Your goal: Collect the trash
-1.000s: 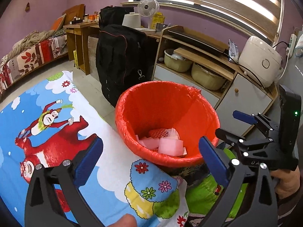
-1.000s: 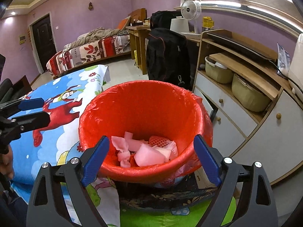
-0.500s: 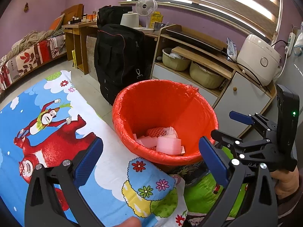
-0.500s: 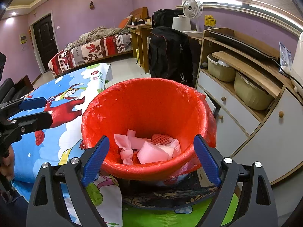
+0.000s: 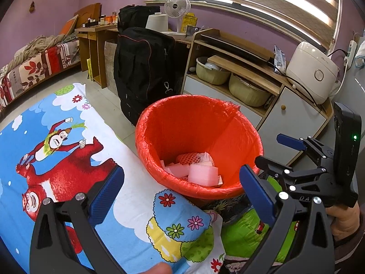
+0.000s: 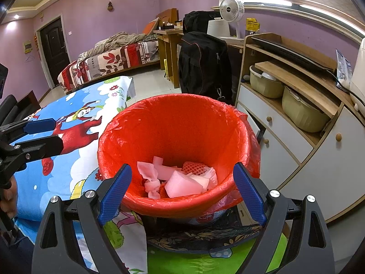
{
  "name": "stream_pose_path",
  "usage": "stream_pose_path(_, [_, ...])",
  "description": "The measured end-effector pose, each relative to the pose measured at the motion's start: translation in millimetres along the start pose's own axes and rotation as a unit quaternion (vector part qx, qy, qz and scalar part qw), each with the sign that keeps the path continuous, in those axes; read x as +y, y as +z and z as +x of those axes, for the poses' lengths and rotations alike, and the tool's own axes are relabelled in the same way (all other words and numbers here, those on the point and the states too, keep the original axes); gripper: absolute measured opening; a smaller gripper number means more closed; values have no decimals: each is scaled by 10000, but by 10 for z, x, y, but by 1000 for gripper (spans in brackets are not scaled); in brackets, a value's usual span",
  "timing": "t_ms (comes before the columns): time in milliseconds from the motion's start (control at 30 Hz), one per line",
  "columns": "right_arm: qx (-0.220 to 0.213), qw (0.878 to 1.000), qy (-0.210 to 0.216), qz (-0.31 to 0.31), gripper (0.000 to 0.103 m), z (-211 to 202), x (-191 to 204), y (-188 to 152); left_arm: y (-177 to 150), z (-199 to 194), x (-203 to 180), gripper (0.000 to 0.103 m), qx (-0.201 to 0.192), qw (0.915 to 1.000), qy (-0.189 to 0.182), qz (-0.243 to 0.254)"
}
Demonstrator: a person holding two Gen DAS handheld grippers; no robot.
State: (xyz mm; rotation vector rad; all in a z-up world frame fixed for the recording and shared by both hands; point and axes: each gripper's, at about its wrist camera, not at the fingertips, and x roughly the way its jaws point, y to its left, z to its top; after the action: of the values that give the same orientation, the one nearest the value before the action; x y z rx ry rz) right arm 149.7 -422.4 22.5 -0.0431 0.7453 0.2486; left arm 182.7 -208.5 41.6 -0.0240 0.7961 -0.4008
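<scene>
A purple room; beside the red bin [image 6: 178,137] holding pink trash [image 6: 182,180], left gripper [image 5: 182,191] and right gripper [image 6: 182,191] are both spread apart, empty.

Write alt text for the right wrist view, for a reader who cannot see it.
An open, empty right gripper points at a red-lined bin holding pink foam scraps and a red mesh sleeve. The left gripper, also open, is at the left edge over a cartoon cloth; a cabinet stands to the right.
</scene>
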Motion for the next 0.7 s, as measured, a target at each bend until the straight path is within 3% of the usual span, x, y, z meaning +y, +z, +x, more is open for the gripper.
stream_pose_path(700, [1, 10000, 1, -1, 84, -1, -2, 3, 18, 3, -4, 98, 23, 10000, -2, 24])
